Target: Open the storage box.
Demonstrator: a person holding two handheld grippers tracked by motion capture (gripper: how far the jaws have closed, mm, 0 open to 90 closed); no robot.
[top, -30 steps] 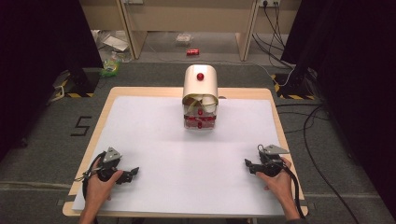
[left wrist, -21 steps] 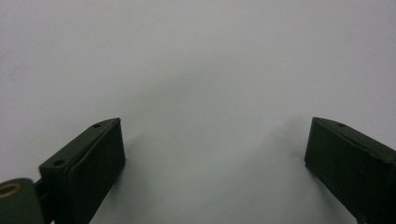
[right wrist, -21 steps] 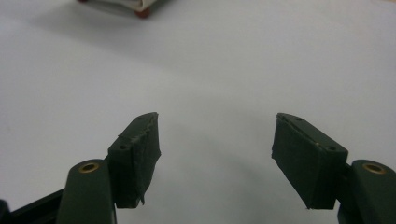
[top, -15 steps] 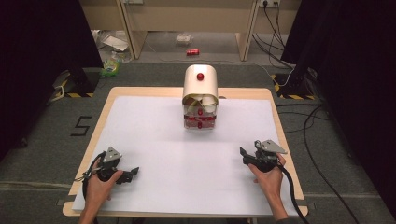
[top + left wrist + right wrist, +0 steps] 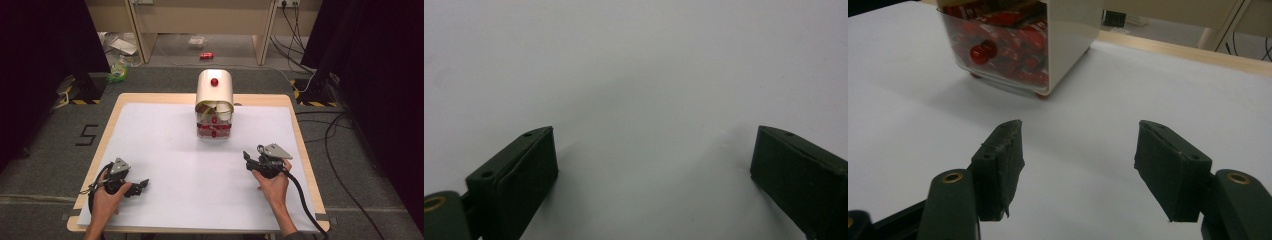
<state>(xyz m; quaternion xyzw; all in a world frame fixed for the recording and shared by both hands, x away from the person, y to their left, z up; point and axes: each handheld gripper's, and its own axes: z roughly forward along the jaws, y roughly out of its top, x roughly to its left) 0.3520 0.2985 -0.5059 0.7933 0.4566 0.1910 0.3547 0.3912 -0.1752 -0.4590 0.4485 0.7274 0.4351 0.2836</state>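
White paper (image 5: 165,145) is covering most of the wooden table (image 5: 112,117), and on it, toward the far middle, a cream-coloured dispenser (image 5: 214,102) is standing upright with a red knob on its rounded top and a clear front compartment holding red pieces. In the right gripper view the same dispenser (image 5: 1018,42) is sitting ahead and to the left of the jaws, its clear drawer showing a red round knob (image 5: 980,52) and a packed mass of red items behind it, resting on small red feet. The right gripper (image 5: 252,161) is being held in the person's right hand (image 5: 272,185) near the right front part of the table, pointing toward the dispenser and well apart from it; its jaws are standing apart with nothing between them, having just been closing a little, and in its own view the right gripper (image 5: 1078,150) is showing bare paper in the gap. The left gripper (image 5: 140,185) is lying low at the near left of the table in the person's left hand (image 5: 107,195), far from the dispenser; in its own view the left gripper (image 5: 654,150) is facing plain white paper at close range, with its jaws spread wide and empty.
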